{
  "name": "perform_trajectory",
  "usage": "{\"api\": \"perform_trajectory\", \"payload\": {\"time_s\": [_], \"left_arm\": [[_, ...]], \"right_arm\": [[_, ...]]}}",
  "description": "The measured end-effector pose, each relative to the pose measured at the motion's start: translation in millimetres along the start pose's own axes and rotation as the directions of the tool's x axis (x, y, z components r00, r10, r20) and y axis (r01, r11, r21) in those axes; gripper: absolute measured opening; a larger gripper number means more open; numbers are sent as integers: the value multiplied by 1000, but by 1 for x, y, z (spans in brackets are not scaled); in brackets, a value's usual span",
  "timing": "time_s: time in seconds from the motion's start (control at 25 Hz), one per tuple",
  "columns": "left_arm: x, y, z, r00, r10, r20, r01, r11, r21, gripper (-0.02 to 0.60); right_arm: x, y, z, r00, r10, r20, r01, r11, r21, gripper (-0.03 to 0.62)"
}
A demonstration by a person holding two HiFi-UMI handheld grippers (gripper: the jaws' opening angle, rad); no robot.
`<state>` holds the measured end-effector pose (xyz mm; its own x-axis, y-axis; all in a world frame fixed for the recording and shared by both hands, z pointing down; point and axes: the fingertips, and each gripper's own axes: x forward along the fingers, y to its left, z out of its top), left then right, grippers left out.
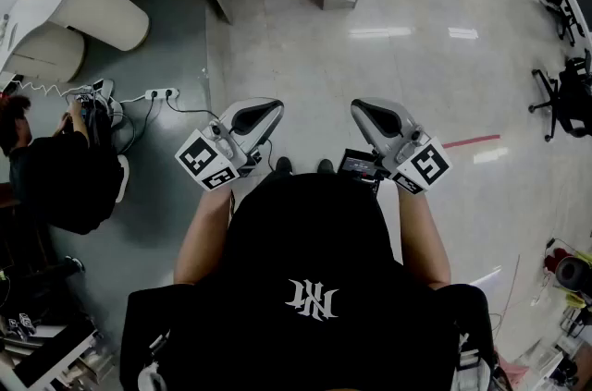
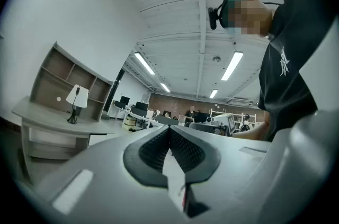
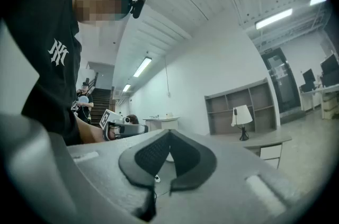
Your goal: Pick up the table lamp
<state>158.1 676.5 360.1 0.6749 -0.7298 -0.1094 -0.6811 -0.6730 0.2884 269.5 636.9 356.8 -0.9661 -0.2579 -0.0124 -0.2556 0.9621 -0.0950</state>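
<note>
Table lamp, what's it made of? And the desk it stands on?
The table lamp has a matte white shade, probably fabric or paper; its thin dark stem and foot could be metal, too small to tell. The desk looks like pale wood laminate, matte, with square edges.

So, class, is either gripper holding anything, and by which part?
Nothing is held. The left gripper and the right gripper are both shut and empty; the table lamp stands on a desk, apart from both.
</note>
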Motion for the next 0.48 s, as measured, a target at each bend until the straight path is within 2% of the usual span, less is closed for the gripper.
{"api": "perform_trajectory", "payload": {"time_s": [0.48], "left_arm": [[14,-11,-8,1000,8,-5,-8,999,-33,3]], "right_arm": [[-17,-4,3,1000,-4,30,3,1000,31,2]]}}
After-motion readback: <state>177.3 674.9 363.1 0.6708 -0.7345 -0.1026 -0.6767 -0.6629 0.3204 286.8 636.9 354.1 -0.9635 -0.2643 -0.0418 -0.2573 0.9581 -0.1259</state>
